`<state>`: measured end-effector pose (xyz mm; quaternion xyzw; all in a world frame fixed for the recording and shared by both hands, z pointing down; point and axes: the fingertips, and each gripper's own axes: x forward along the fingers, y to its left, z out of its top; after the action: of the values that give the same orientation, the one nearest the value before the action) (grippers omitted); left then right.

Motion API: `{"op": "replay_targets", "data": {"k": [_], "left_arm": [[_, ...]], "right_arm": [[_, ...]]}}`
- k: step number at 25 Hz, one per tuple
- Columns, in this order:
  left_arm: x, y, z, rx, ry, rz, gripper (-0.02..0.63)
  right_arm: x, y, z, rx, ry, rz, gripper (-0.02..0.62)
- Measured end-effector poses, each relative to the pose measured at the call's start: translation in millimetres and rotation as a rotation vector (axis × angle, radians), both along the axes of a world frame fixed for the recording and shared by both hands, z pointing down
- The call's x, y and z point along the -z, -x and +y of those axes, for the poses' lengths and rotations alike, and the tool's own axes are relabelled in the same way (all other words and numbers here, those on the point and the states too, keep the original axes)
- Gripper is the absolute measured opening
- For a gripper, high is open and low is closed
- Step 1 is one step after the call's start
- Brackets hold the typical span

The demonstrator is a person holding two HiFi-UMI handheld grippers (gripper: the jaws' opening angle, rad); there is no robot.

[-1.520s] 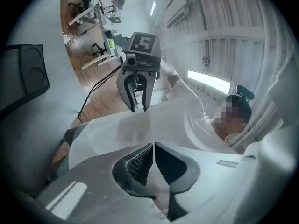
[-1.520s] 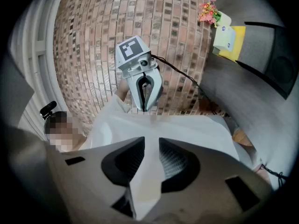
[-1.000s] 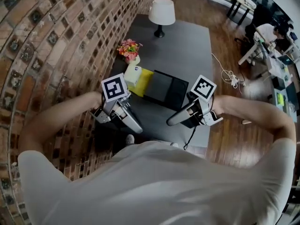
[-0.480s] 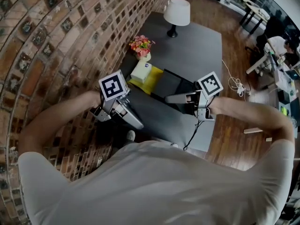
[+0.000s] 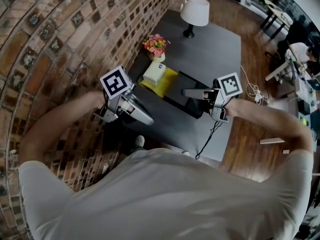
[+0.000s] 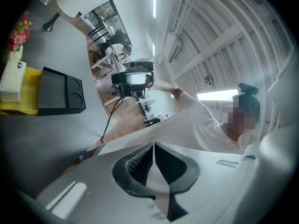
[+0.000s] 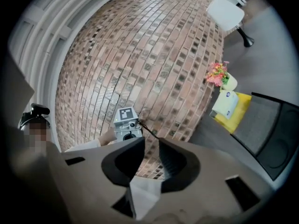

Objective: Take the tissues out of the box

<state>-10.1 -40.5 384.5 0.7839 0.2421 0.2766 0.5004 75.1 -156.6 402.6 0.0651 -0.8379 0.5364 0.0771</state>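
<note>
Head view, set against a second ago: right tongs (image 5: 186, 92) lifted from low beside the body and swung level, tip now aimed across toward the left tongs (image 5: 148, 120) instead of downward. Left tongs raised a little, otherwise much as before. More of the grey table (image 5: 220, 49) in sight, and the tissue box (image 5: 154, 72) closer to the middle of the picture. Reads as an approach only: no tissue pulled yet, box untouched on its yellow mat (image 5: 167, 82).

Both tongs closed and empty. In the left gripper view, jaws pressed together tip to tip, nothing between. In the right gripper view, jaws as near together as can be, only a sliver of brick wall showing through the gap, nothing held.

As for the box: farther up the table than either tip, on the wall side, beside the black tray (image 5: 182, 104) and just short of the flowers (image 5: 155, 44). Well apart from the left tip. Nearer the right tip, up and to its left, yet not touched. Off the line of both pairs of jaws: at the far left edge in the left gripper view, out to the right in the right gripper view. Probably calls for turning toward the box and opening before any grab.
</note>
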Motion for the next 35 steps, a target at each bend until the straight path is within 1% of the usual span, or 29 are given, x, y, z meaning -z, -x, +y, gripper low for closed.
{"op": "replay_targets", "data": {"k": [3, 6, 7, 8, 9, 11, 13, 15, 17, 19, 21, 22, 23, 26, 28, 29, 30, 32, 35], "left_arm": [[-4.1, -1.2, -7.9, 0.028, -0.048, 0.004, 0.015], [-8.9, -1.2, -22.5, 0.095, -0.088, 0.010, 0.016], [-8.5, -2.2, -27.2, 0.120, -0.089, 0.018, 0.024], [-6.9, -3.6, -31.0, 0.141, -0.087, 0.029, 0.067], [-5.3, -5.1, -34.1, 0.157, -0.091, 0.038, 0.096], [-3.7, -7.1, -39.8, 0.180, -0.122, 0.047, 0.100], [-3.4, -8.2, -44.9, 0.197, -0.162, 0.052, 0.100], [-4.8, -9.4, -49.9, 0.217, -0.213, 0.058, 0.100], [-6.1, -12.6, -52.8, 0.231, -0.260, 0.065, 0.100], [-11.4, -13.6, -55.8, 0.243, -0.282, 0.051, 0.100], [-15.9, -14.1, -59.8, 0.255, -0.298, 0.039, 0.100], [-17.1, -14.7, -61.9, 0.262, -0.306, 0.036, 0.100], [-18.1, -15.3, -64.1, 0.271, -0.313, 0.035, 0.100], [-22.5, -16.2, -69.2, 0.288, -0.328, 0.029, 0.100], [-25.4, -16.2, -68.5, 0.281, -0.336, 0.022, 0.101], [-25.6, -16.7, -66.8, 0.271, -0.341, 0.019, 0.122], [-25.2, -17.2, -64.8, 0.262, -0.346, 0.017, 0.137], [-27.7, -16.8, -64.6, 0.256, -0.355, 0.009, 0.140], [-34.6, -13.1, -69.1, 0.271, -0.379, -0.002, 0.140]], "right_arm": [[4.3, -12.4, -5.8, -0.045, -0.007, -0.005, 0.087], [5.7, -24.7, -14.1, -0.068, -0.064, 0.013, 0.087], [4.7, -28.3, -16.2, -0.068, -0.095, 0.029, 0.087], [3.2, -32.2, -18.1, -0.067, -0.133, 0.049, 0.088], [1.6, -37.1, -20.1, -0.069, -0.177, 0.073, 0.087], [0.3, -51.3, -26.5, -0.096, -0.264, 0.119, 0.087], [4.7, -66.4, -35.1, -0.136, -0.335, 0.137, 0.087], [10.0, -80.3, -44.6, -0.175, -0.390, 0.147, 0.087], [11.2, -94.7, -52.5, -0.205, -0.425, 0.166, 0.087], [10.0, -108.3, -55.0, -0.204, -0.470, 0.204, 0.087], [11.8, -119.5, -55.4, -0.197, -0.544, 0.251, 0.087], [13.1, -125.2, -56.3, -0.203, -0.576, 0.272, 0.099], [13.6, -131.6, -58.0, -0.216, -0.598, 0.291, 0.133], [12.2, -151.3, -62.3, -0.260, -0.622, 0.330, 0.133], [10.1, -161.4, -62.5, -0.278, -0.623, 0.349, 0.133], [9.1, -164.9, -61.4, -0.281, -0.625, 0.358, 0.133], [8.2, -167.5, -59.3, -0.276, -0.632, 0.369, 0.133], [6.3, -171.0, -53.4, -0.246, -0.661, 0.400, 0.133], [5.0, -176.0, -46.3, -0.204, -0.711, 0.448, 0.137]]}}
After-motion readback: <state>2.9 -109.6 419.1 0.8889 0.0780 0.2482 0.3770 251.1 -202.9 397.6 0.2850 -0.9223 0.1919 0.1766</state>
